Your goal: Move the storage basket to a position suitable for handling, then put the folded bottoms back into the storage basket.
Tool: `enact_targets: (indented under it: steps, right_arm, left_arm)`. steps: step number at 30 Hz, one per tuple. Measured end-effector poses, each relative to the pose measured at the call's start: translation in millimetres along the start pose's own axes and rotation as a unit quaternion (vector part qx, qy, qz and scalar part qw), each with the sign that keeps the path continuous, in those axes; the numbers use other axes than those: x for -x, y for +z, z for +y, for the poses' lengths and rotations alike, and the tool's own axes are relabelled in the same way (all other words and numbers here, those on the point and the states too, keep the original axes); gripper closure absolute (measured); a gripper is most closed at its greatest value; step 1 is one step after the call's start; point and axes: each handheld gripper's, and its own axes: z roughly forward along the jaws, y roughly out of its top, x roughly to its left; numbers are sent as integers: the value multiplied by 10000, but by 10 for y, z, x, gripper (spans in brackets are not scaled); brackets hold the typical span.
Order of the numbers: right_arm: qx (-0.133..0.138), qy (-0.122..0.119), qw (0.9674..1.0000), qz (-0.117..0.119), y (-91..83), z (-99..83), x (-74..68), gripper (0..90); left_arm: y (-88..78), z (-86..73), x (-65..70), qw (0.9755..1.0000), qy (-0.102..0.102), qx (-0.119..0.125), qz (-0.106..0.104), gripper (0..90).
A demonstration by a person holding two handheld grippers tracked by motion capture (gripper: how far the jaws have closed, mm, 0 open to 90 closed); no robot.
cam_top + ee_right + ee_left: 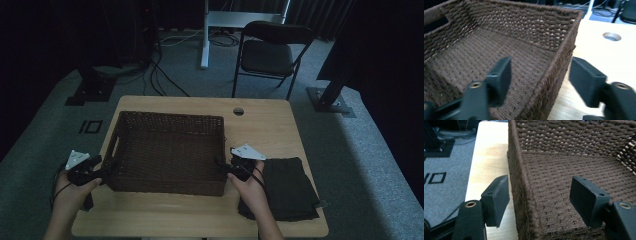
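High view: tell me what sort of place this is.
Probably a lab or recording room rather than a home. A plain wooden table stands on grey carpet, cables trail across the floor toward dark stands, and a black folding chair sits by a white desk frame with dark curtains behind.

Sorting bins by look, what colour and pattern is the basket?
Dark brown woven wicker basket, clearest in the right gripper view.
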Motion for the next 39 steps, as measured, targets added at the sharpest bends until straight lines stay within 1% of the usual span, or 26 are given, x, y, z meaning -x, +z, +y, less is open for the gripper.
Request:
enact_targets:
  steps: [1,2,4,5,6,8,9,10,12,14,15,18,20,21,22,23,25,26,27,28,30,33,34,36,38,39]
  right_arm:
    - [84,78,9999,36,-15,18,-8,229]
    - [118,75,9999,25,-24,29,-13,219]
    - [143,37,9998,92,-42,60,-15,217]
    - [111,-110,9997,212,-48,75,-8,200]
    - [51,-232,9989,395,-52,96,-2,203]
    - [39,-265,9988,417,-54,102,-1,211]
    - [20,-322,9986,423,-59,108,-5,188]
    - [36,-463,9982,382,-67,123,-5,137]
    - [39,-474,9981,385,-72,132,-2,136]
    - [62,-483,9983,331,-95,166,8,135]
    - [67,-508,9982,310,-105,178,14,132]
    - [122,-463,9985,254,-148,219,42,132]
    - [142,-470,9985,224,-171,234,61,132]
    - [172,-455,9986,187,-208,256,93,132]
    - [172,-455,9986,187,-208,256,93,132]
    - [195,-489,9985,153,-244,271,126,133]
    - [189,-505,9984,140,-256,275,135,132]
    - [206,-555,9982,108,-293,288,166,132]
    - [206,-555,9982,108,-293,288,166,132]
    - [217,-565,9981,61,-322,295,192,133]
    - [235,-543,9982,45,-348,302,217,133]
    - [244,-537,9982,45,-358,304,227,132]
    - [242,-543,9982,37,-399,306,266,132]
    - [255,-542,9982,11,-424,304,293,132]
    - [259,-525,9983,-4,-454,300,321,131]
    - [259,-525,9983,-4,-454,300,321,131]
  left_arm:
    - [-10,12,1,10000,21,39,25,235]
    - [-27,29,0,10000,22,82,38,235]
    - [-62,62,3,9999,44,114,37,224]
    - [-99,94,5,9998,106,177,67,193]
    - [-116,108,9,9997,134,176,82,190]
    - [-140,129,16,9997,138,167,61,190]
    - [-183,166,41,9996,183,204,10,190]
    - [-198,185,61,9996,195,190,-3,190]
    - [-212,204,79,9996,226,175,-32,190]
    - [-226,250,124,9995,217,183,-157,190]
    - [-225,263,138,9994,241,197,-168,190]
    - [-220,285,169,9992,265,213,-206,190]
    - [-209,307,205,9989,259,245,-295,190]
    - [-196,321,236,9988,219,231,-384,190]
    - [-196,321,236,9988,219,231,-384,190]
    - [-184,331,261,9985,241,252,-419,190]
    - [-161,347,296,9984,230,249,-445,190]
    - [-146,363,327,9982,234,268,-478,190]
    - [-146,363,327,9982,234,268,-478,190]
    - [-135,374,351,9982,240,285,-480,190]
    - [-123,393,390,9978,242,308,-541,190]
    - [-114,408,425,9976,277,311,-562,190]
    - [-103,428,467,9971,265,333,-626,190]
    - [-94,443,504,9969,318,310,-654,190]
    - [-77,466,562,9965,321,323,-706,190]
    - [-77,466,562,9965,321,323,-706,191]
